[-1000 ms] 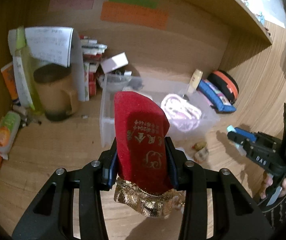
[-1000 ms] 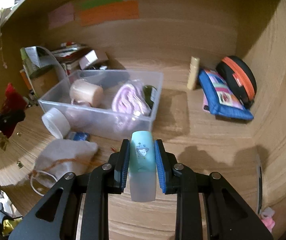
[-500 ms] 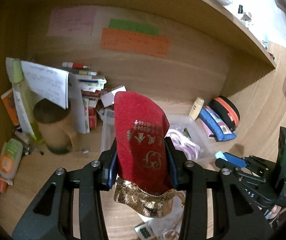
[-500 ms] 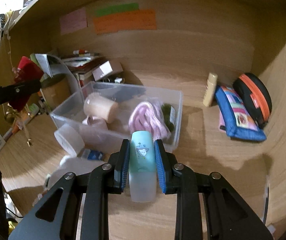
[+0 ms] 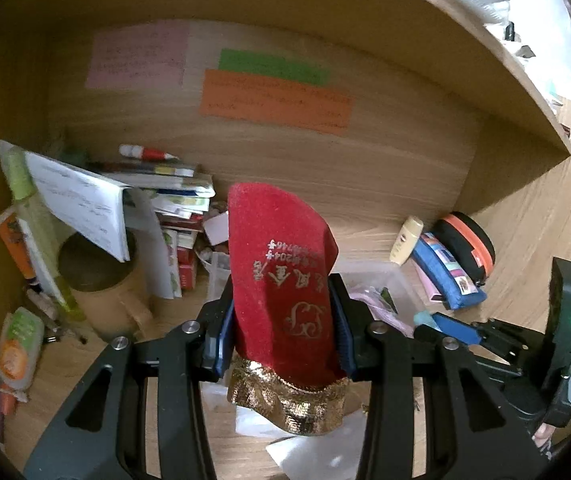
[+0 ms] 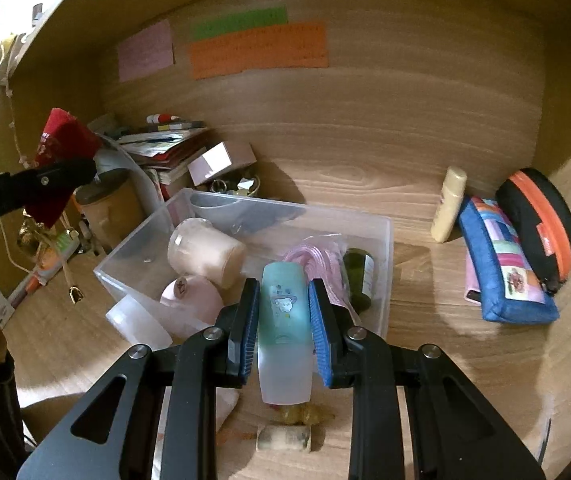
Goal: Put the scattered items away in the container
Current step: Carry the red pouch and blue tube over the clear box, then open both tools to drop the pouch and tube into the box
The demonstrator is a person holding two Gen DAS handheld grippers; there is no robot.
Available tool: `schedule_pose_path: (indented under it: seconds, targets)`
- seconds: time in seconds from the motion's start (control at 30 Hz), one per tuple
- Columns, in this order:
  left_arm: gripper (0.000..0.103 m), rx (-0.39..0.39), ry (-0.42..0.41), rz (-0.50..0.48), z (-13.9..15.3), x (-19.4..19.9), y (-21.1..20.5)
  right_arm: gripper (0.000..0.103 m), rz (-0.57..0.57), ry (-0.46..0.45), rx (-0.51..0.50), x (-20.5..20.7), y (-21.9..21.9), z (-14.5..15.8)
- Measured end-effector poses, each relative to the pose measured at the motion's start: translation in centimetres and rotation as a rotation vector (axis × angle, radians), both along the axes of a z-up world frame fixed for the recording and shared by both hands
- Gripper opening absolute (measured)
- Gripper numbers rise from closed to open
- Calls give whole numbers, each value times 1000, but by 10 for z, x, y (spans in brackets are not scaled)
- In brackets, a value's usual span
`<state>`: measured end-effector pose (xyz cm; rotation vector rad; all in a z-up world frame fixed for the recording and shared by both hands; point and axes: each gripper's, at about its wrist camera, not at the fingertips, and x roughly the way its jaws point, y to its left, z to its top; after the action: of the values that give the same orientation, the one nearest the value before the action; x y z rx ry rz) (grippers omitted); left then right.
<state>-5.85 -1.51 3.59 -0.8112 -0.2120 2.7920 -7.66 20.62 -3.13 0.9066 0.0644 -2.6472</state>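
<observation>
Both grippers have risen toward the clear container [image 6: 383, 248]. My left gripper [image 5: 281, 336] pinches the red pouch [image 5: 279, 276], whose dangling cord could snag the mug [image 5: 97, 292]. My right gripper [image 6: 283, 320] clamps the teal bottle [image 6: 284, 312]; jars crowd its landing.

The right hand-held gripper [image 6: 283, 330] clamps a teal bottle [image 6: 284, 328] just in front of the clear plastic container [image 6: 385, 240] on the counter [image 6: 425, 360]. Inside lie a beige jar [image 6: 205, 252] and pink cord [image 6: 317, 256]. At far left, the left hand-held gripper [image 6: 51, 178] holds a red pouch [image 6: 63, 140].
</observation>
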Motion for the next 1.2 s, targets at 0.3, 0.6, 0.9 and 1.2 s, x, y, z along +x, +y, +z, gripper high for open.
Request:
schedule_pose_path:
  seconds: [0.3,0.6,0.9,1.2]
  targets:
    - [41,-48,-65,21,-28,-35,11,22,13,-39,28,-29,-15,-14]
    - [41,-106,-132,50,-58,-62,21,22,8,-92,63,-50,-22,-33]
    - [41,-178,-147,31,-72,-61,33,22,6,-122,83,-56,-22,-41]
    - [56,-179,-154,20,-72,-54,32,22,10,-119,78,-57,-22,-42]
